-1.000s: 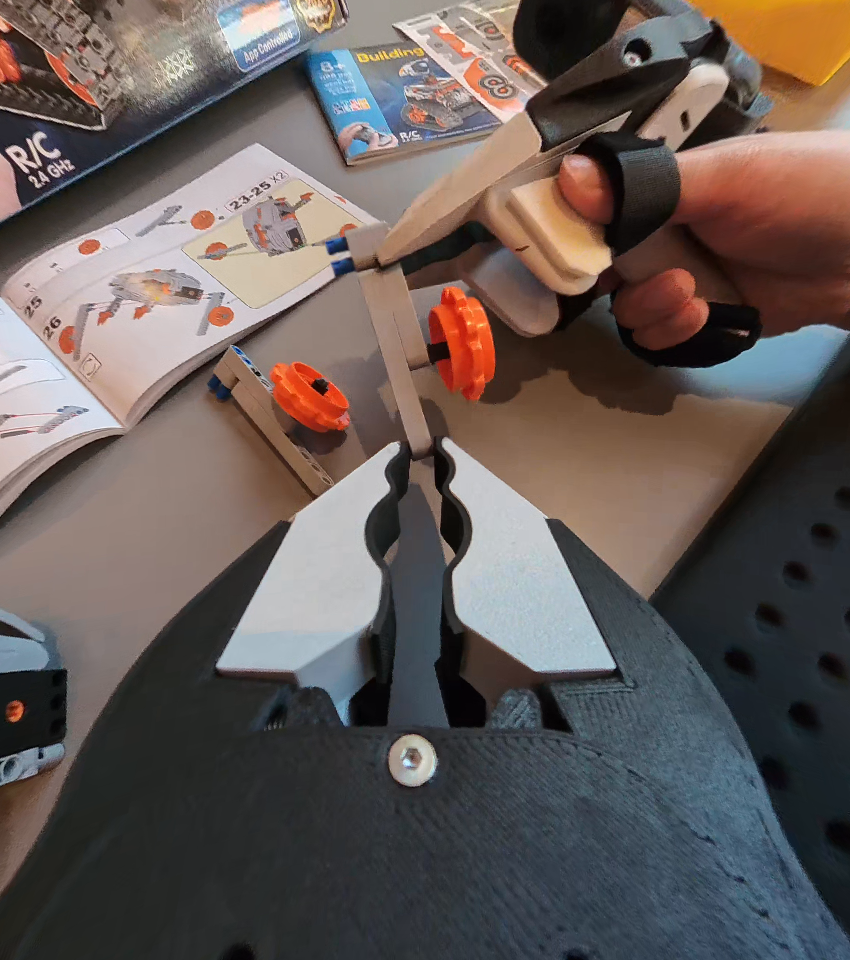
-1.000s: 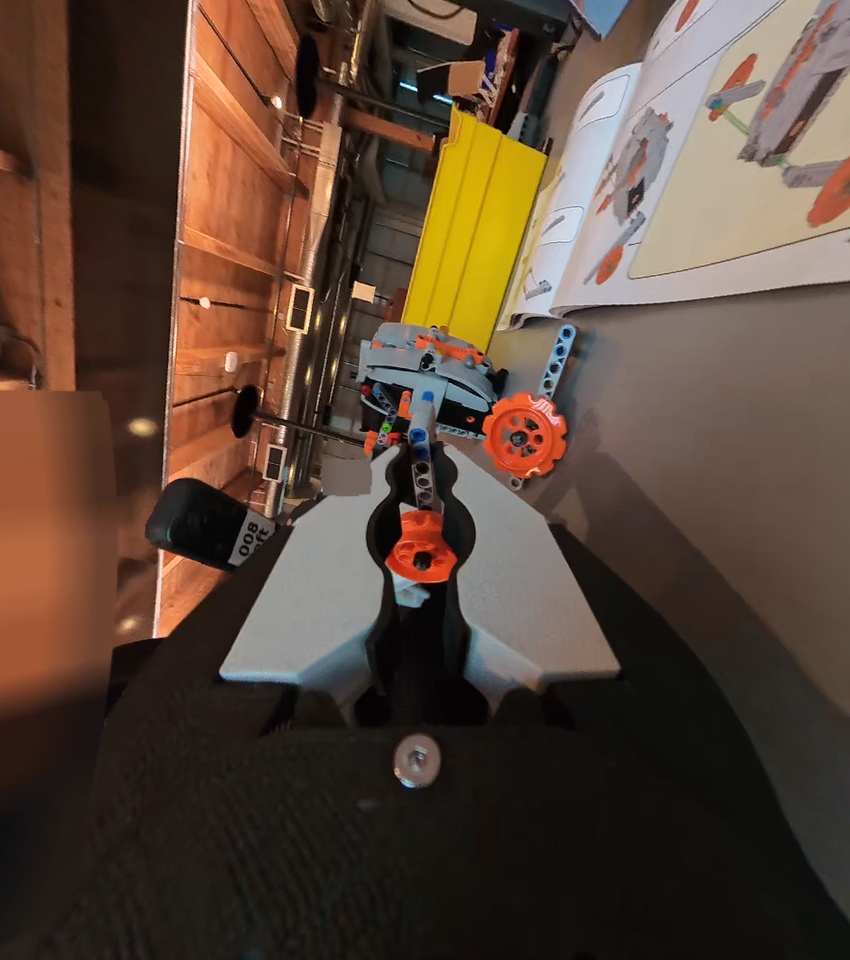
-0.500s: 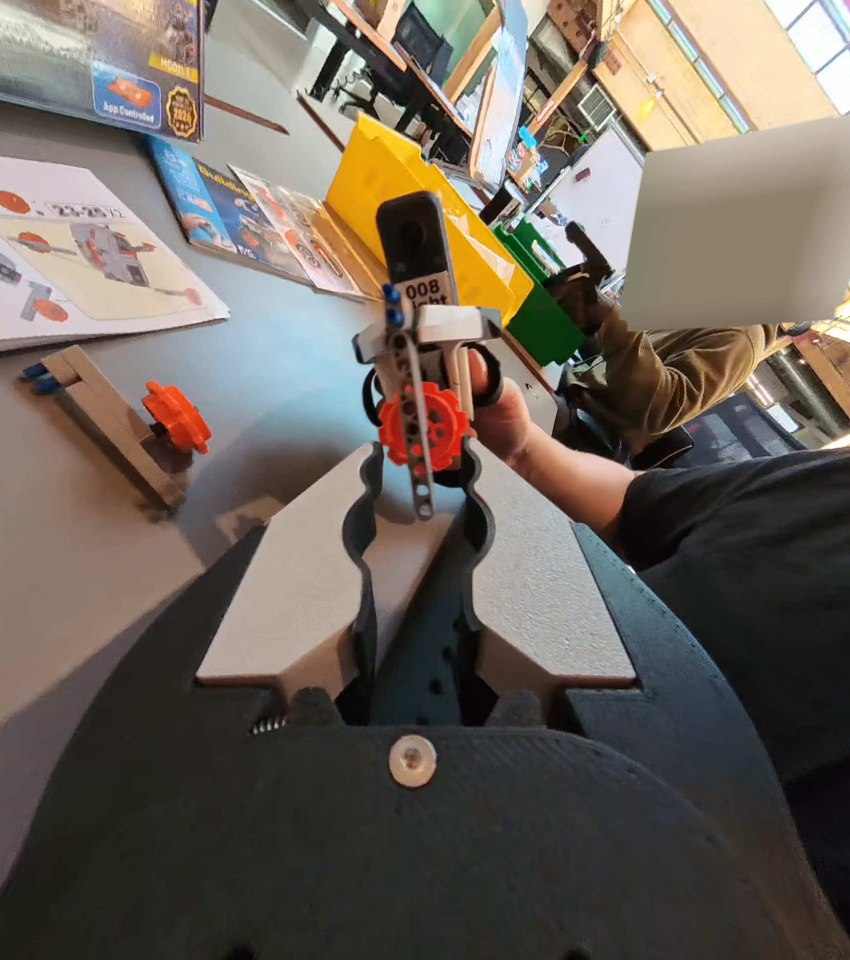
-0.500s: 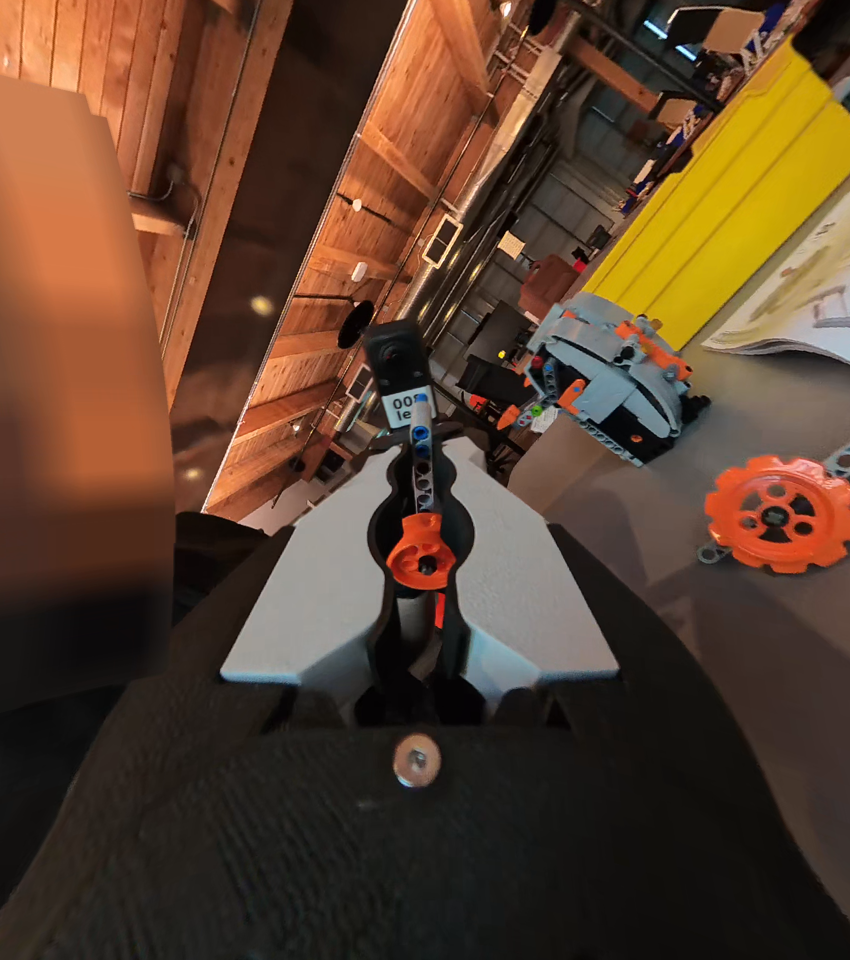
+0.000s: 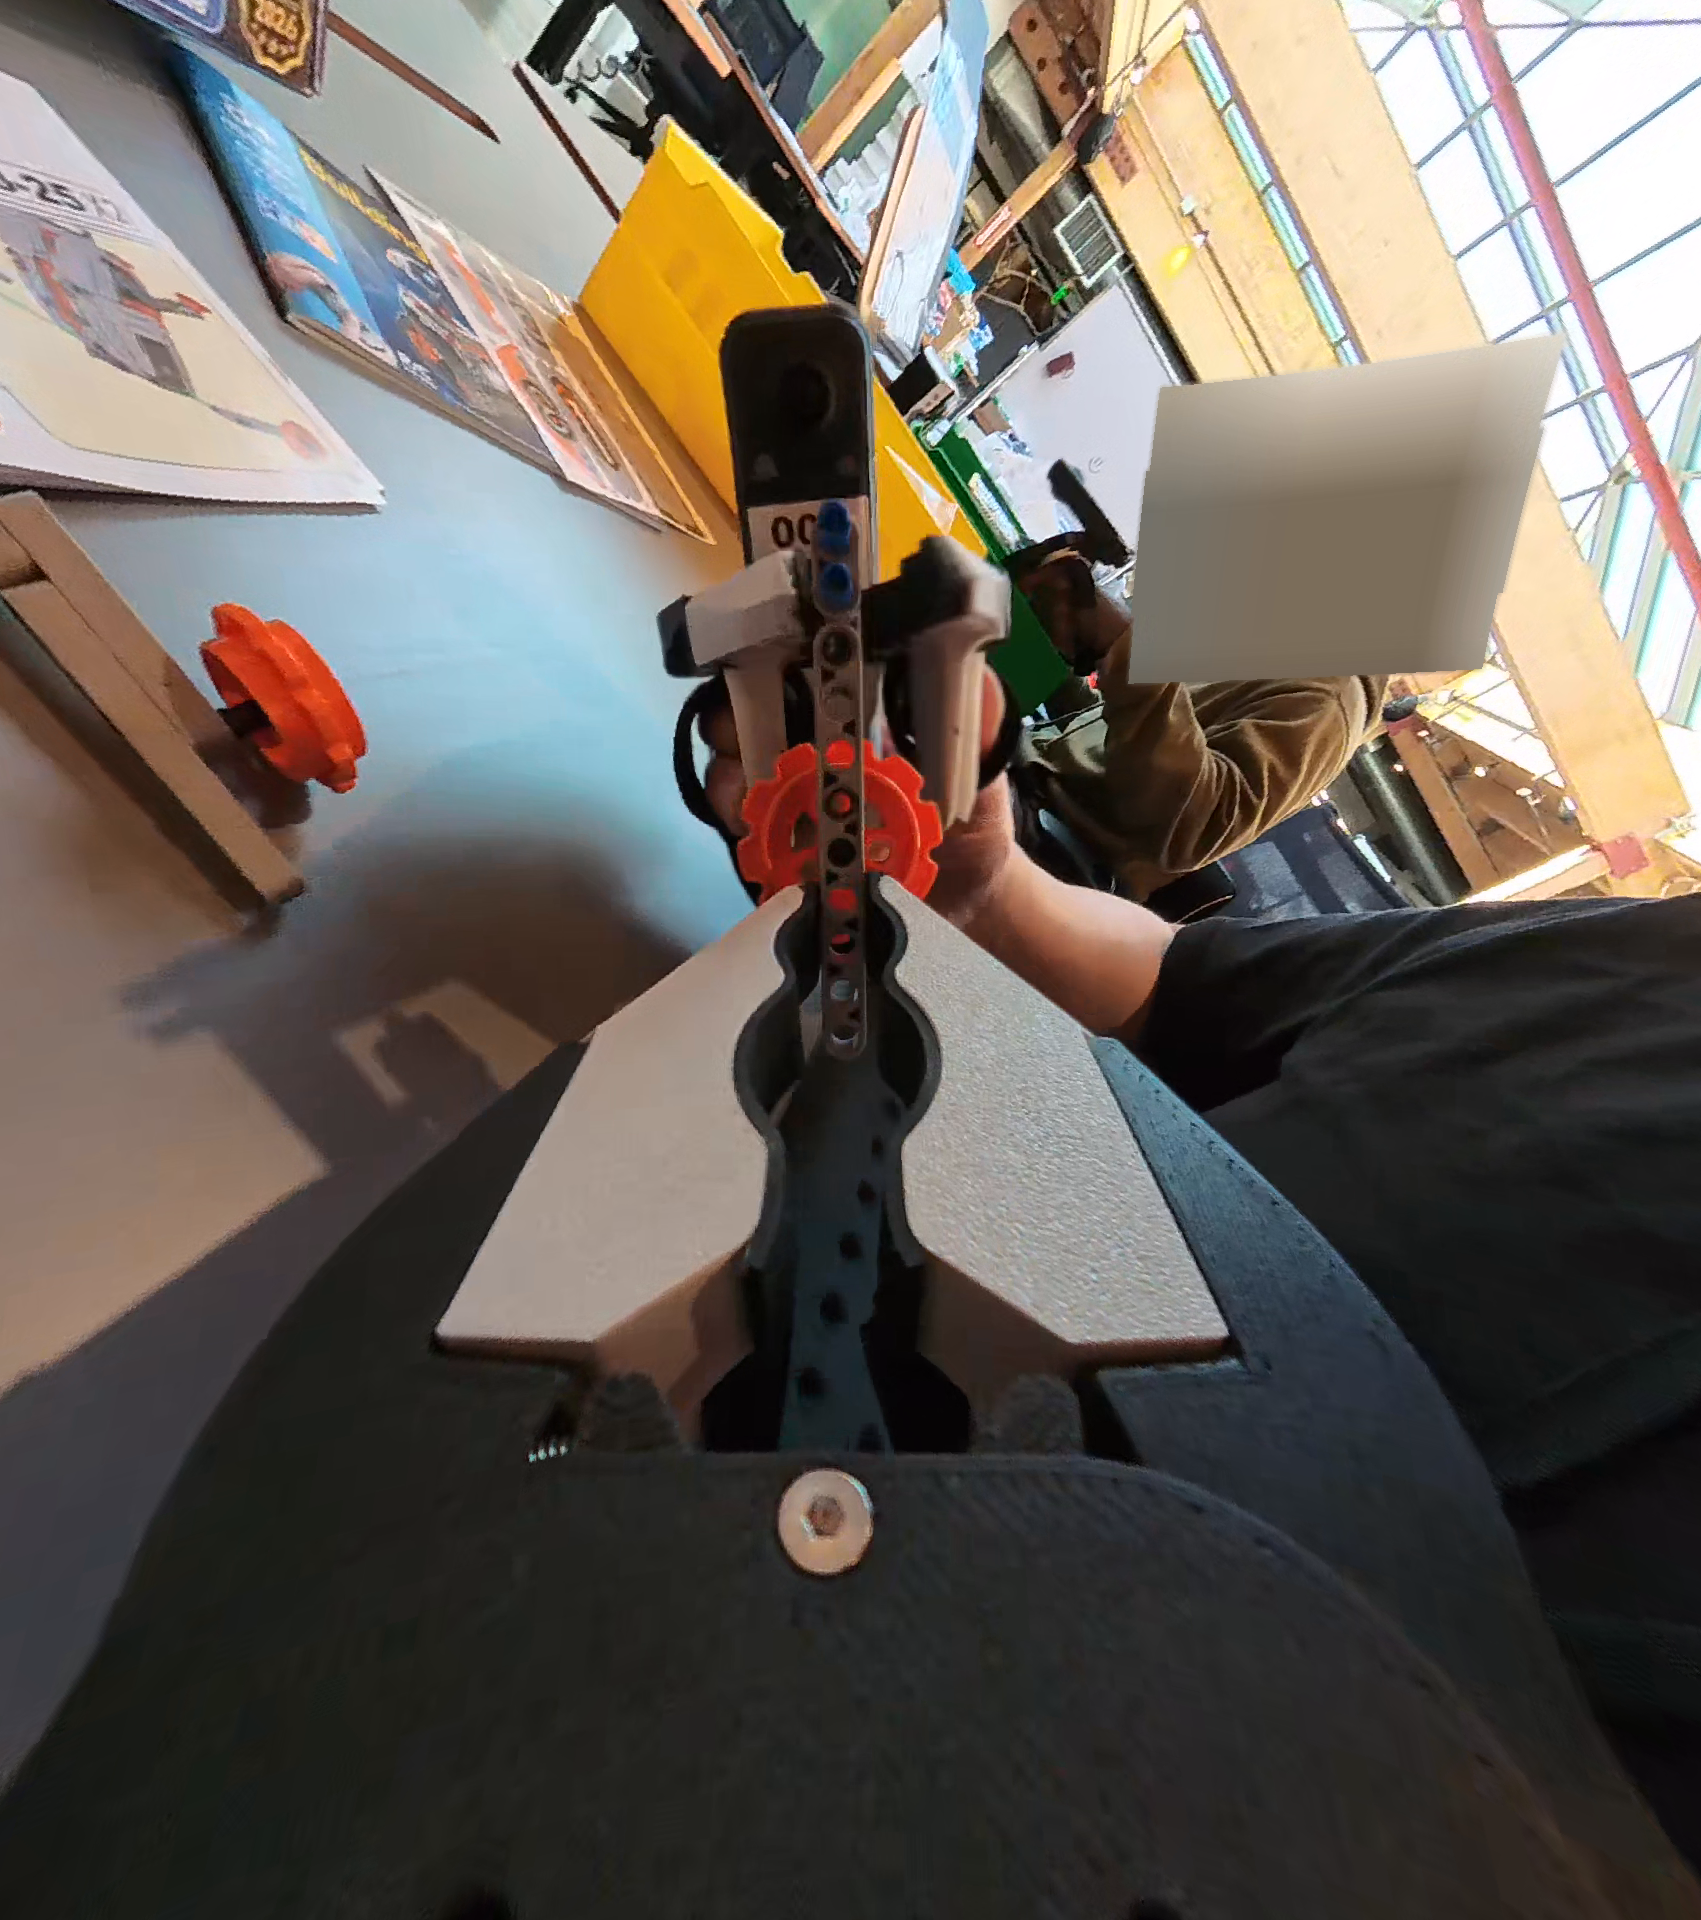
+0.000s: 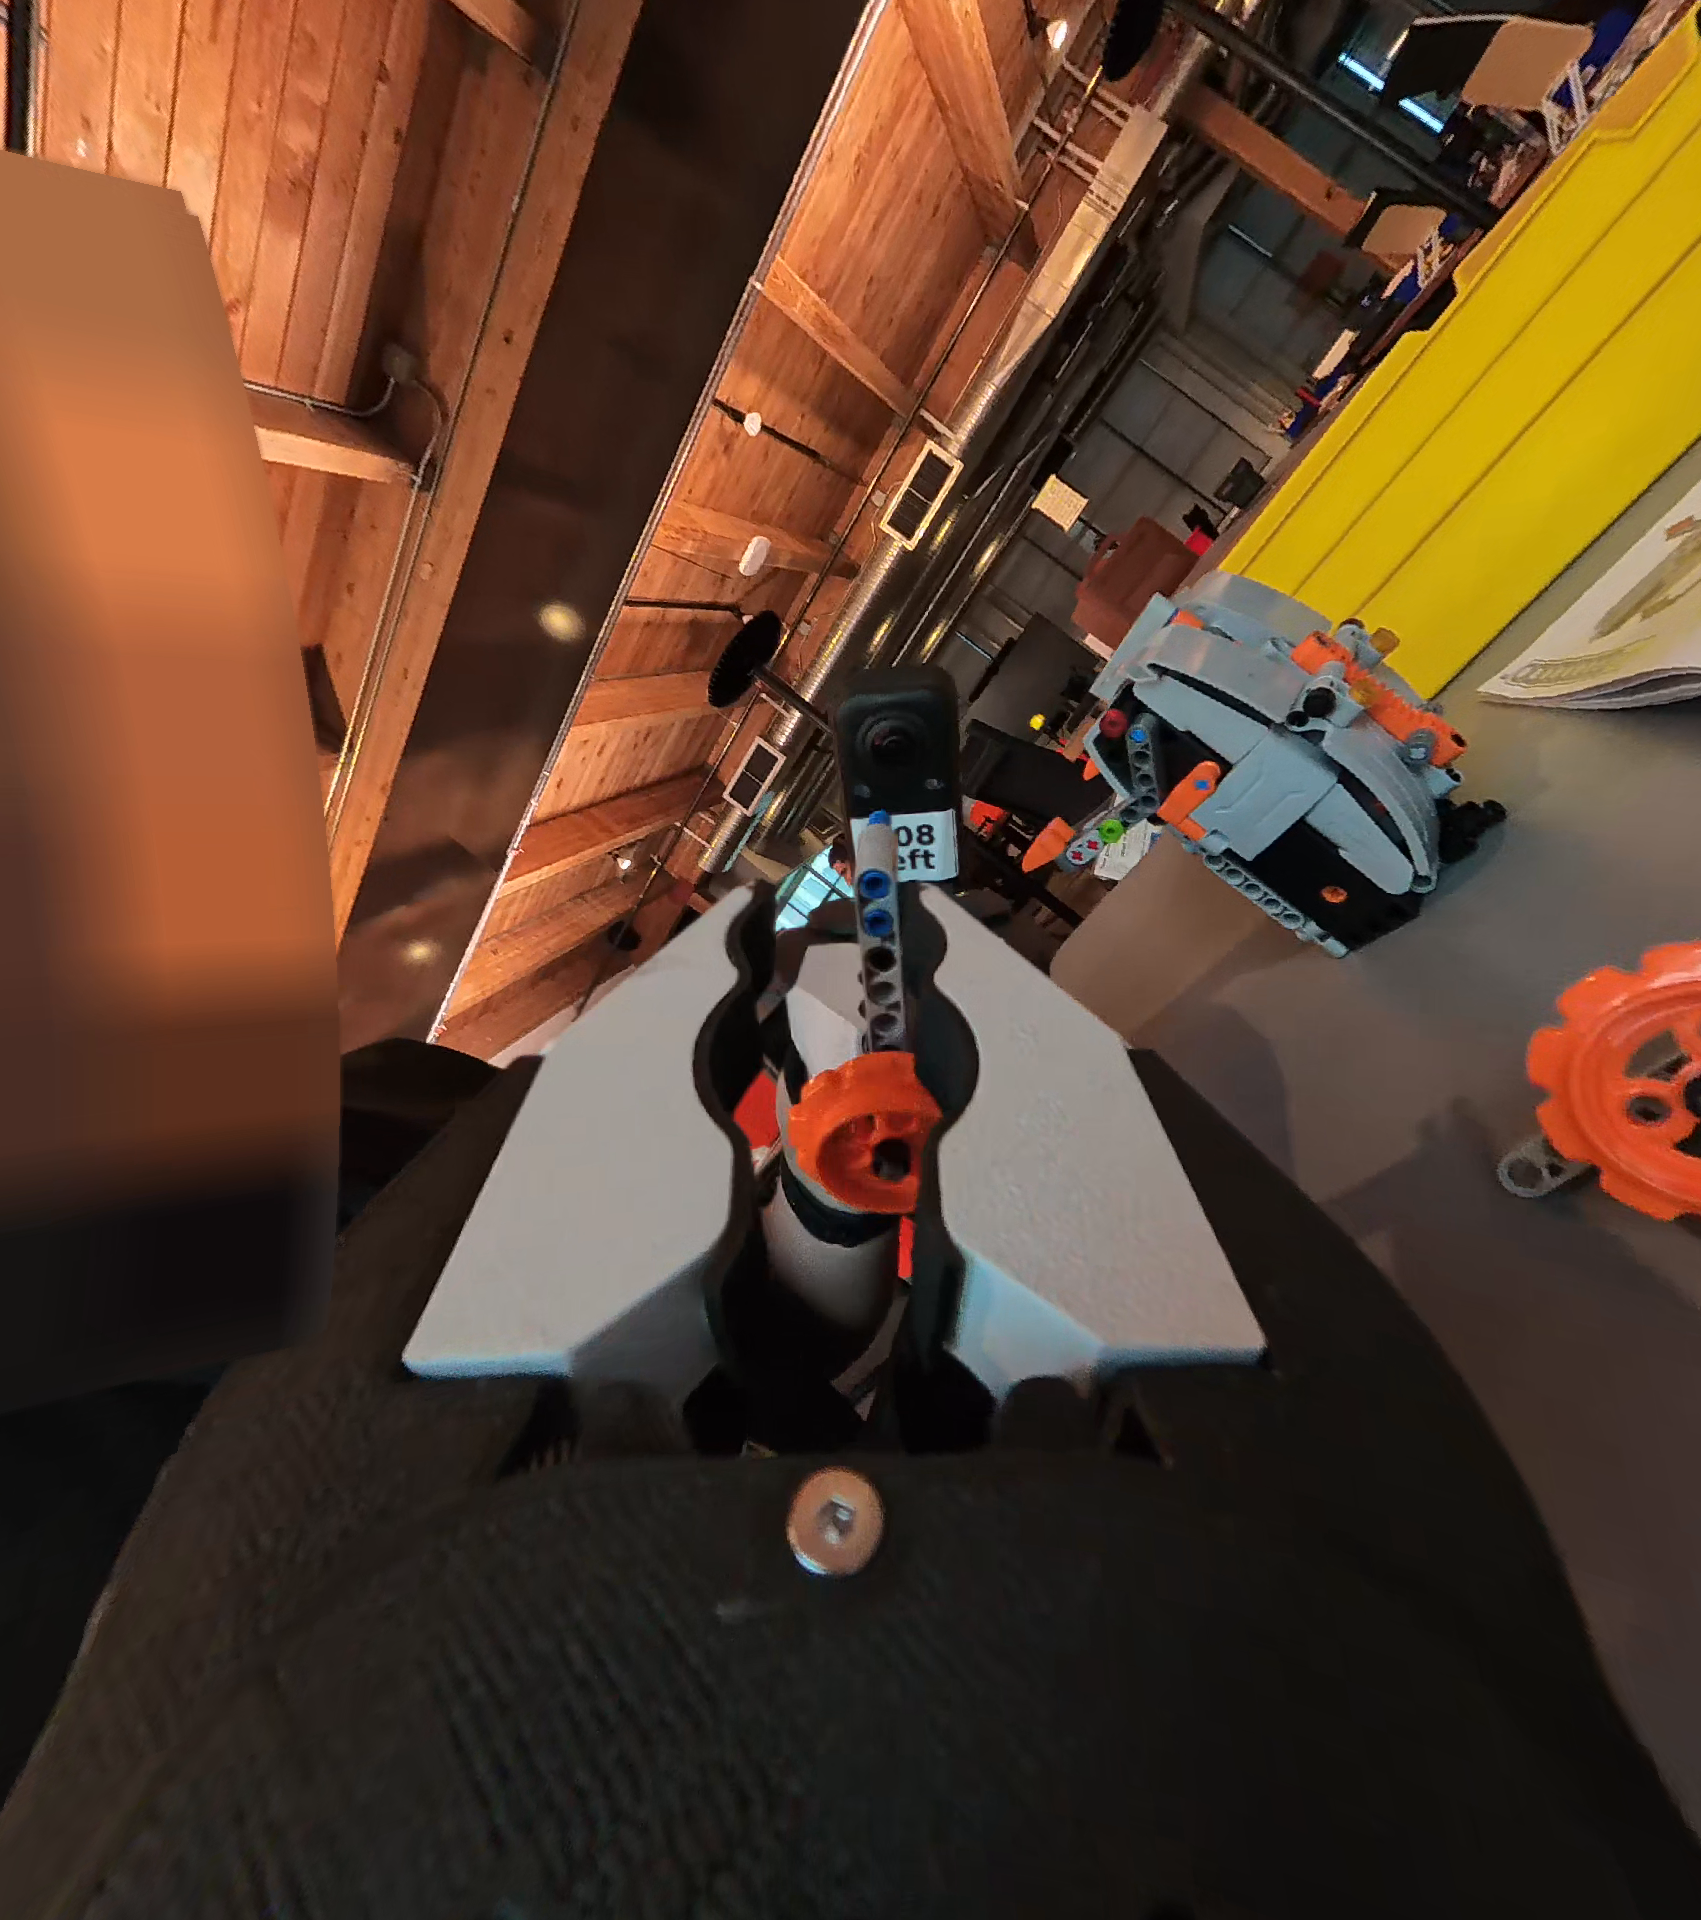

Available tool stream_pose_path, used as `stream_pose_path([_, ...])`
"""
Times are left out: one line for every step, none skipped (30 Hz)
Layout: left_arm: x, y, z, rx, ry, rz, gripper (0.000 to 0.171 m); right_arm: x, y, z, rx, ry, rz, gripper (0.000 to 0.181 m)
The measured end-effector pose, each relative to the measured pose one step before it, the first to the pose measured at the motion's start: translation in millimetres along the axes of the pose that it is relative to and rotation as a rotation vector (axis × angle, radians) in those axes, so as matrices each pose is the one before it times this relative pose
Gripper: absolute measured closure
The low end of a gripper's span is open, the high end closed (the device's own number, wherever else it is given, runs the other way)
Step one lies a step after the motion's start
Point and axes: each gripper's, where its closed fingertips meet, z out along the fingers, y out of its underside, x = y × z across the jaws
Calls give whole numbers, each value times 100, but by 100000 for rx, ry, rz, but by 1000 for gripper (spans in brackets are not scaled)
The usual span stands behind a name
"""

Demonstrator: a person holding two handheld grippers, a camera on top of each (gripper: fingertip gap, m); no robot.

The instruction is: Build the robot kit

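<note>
Your right gripper (image 6: 846, 914) is clenched on the grey beam (image 5: 838, 665) near its blue-pinned end. The beam's orange gear (image 5: 784, 831) sits just ahead of your left gripper (image 5: 841, 914), whose tips straddle the beam's other end; you cannot tell whether they pinch it.

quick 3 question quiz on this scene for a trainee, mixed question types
1. True or false: the orange gear on the grey beam held between the left tool and the right tool rests on the table.
2. What sticks out of the beam's end at the right tool? A blue pins; B yellow pins; C a green hook
3. In the left wrist view, how many orange gears lie on the table?
Key: 1 false, it is up in the air. 2 A. 3 one, the second gear, fixed to a second beam.
</note>
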Motion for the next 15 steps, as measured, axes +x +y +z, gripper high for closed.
stream_pose_path([-110, -9, -45, 550, -798, 621, 166, 70, 200, 168, -810, 51, 694, 159])
stream_pose_path([-13, 29, -27, 289, -146, 262, 166, 32, 211, 131, -1030, 27, 472, 162])
stream_pose_path([71, 33, -17, 205, 406, -80, 166, 50, 23, 16, 161, 368, 7, 165])
stream_pose_path([115, -24, -26, 622, 758, -254, 166, 58, -155, -61, 1455, 626, -668, 171])
stream_pose_path([136, -55, -33, 748, 725, -240, 166, 67, -95, -77, 893, 558, -453, 175])
stream_pose_path([36, 11, -9, 230, 23, 15, 166, 73, 31, -32, -219, 420, 44, 175])
stream_pose_path([-113, 66, 1, -249, -1002, 591, 166, 63, 41, -1, -227, 186, 557, 175])
stream_pose_path([-120, 31, 10, -19, -1234, 1154, 166, 56, -30, -5, 557, 187, 675, 175])
stream_pose_path([-110, 14, 11, 43, -1226, 1145, 166, 43, -121, 15, 1394, 106, 777, 174])
stream_pose_path([-128, 28, 18, -172, -1216, 893, 166, -38, -210, 44, 2270, -566, 1535, 172])
stream_pose_path([-64, 21, 43, -123, -646, 598, 166, 12, -81, 72, 1568, -444, 2013, 174])
stream_pose_path([40, -31, 37, 156, 146, 61, 166, 65, -51, 30, 1289, -186, 1348, 174])
stream_pose_path([-3, -24, 49, 227, 40, -465, 166, 44, -82, 4, 1254, -129, 1192, 174])
stream_pose_path([-20, 12, 47, 133, -3, -201, 166, -32, 25, -20, -32, -398, 607, 174])
stream_pose_path([6, 74, 82, -294, 115, 58, 166, 26, 64, -75, -874, 354, -389, 174])
